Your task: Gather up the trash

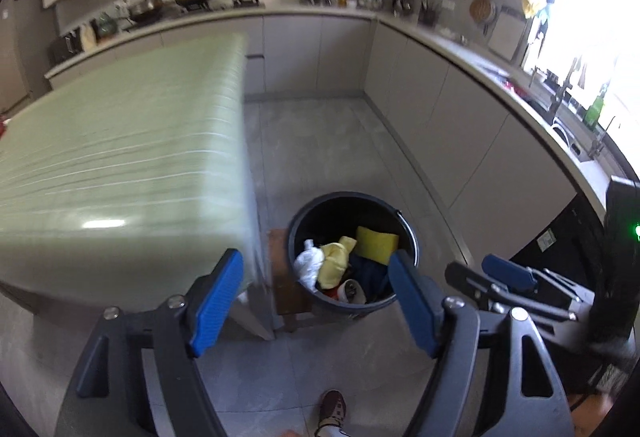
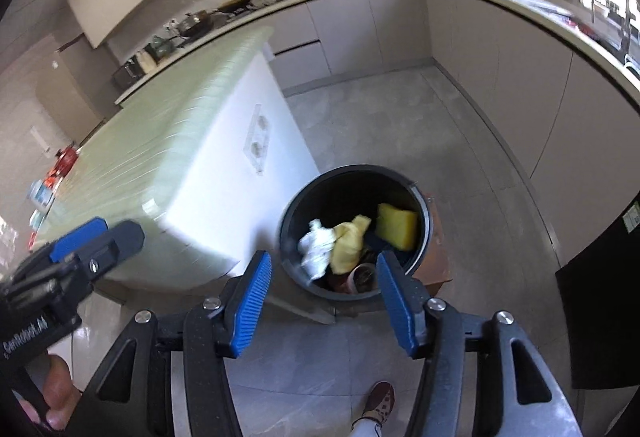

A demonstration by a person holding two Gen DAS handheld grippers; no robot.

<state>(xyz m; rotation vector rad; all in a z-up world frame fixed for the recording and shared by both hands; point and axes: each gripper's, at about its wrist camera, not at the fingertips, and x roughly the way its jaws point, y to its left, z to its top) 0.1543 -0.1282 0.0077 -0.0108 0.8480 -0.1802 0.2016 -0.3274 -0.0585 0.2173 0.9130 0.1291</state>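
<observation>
**Both grippers released above the bin**

Left gripper point(image 1: 316, 301) and right gripper point(image 2: 322, 299) hang with jaws apart and nothing between the blue pads. Below them a person's shoe point(image 2: 380, 403) stands on the grey floor. Just beyond, the black bin point(image 2: 424, 237) beside the green-topped island point(image 1: 120, 157) holds a yellow sponge point(image 2: 396, 227), yellow cloth point(image 2: 348, 245) and crumpled white paper point(image 2: 318, 247). Kitchen counters point(image 1: 320, 11) line the far walls.

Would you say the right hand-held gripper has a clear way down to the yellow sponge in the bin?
Probably yes: the right hand-held gripper is open and empty above the bin, and the yellow sponge lies uncovered on top.
</observation>
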